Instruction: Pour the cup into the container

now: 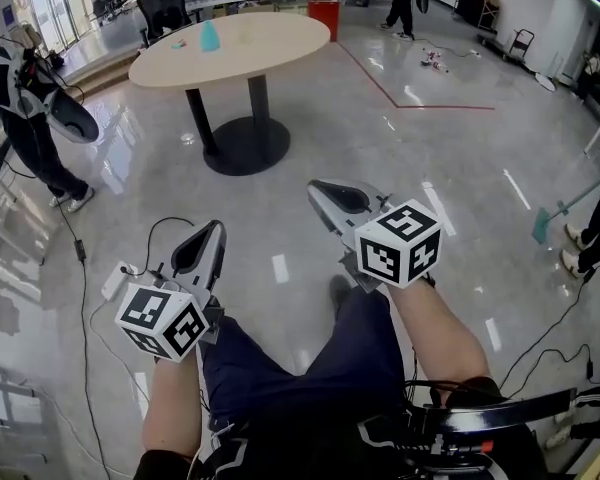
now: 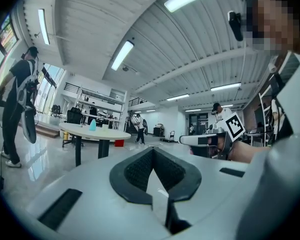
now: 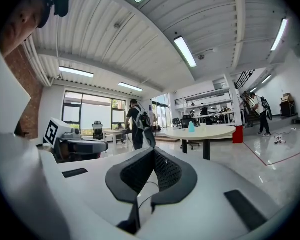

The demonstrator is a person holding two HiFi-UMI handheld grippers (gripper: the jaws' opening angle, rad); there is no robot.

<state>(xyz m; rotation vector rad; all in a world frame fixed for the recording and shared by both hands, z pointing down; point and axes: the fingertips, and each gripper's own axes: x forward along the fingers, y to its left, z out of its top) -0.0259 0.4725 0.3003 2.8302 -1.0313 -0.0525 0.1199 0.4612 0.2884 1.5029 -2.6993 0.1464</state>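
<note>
The left gripper point(image 1: 210, 233) and right gripper point(image 1: 325, 193) hang above the person's knees, the 2 with jaws pressed together, empty. A teal cup point(image 1: 209, 36) stands far ahead on the oval table point(image 1: 270, 43), left side.

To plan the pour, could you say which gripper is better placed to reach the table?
Left, marginally: the teal object on the table lies ahead of the left gripper; right gripper equally shut, empty, distant.
</note>
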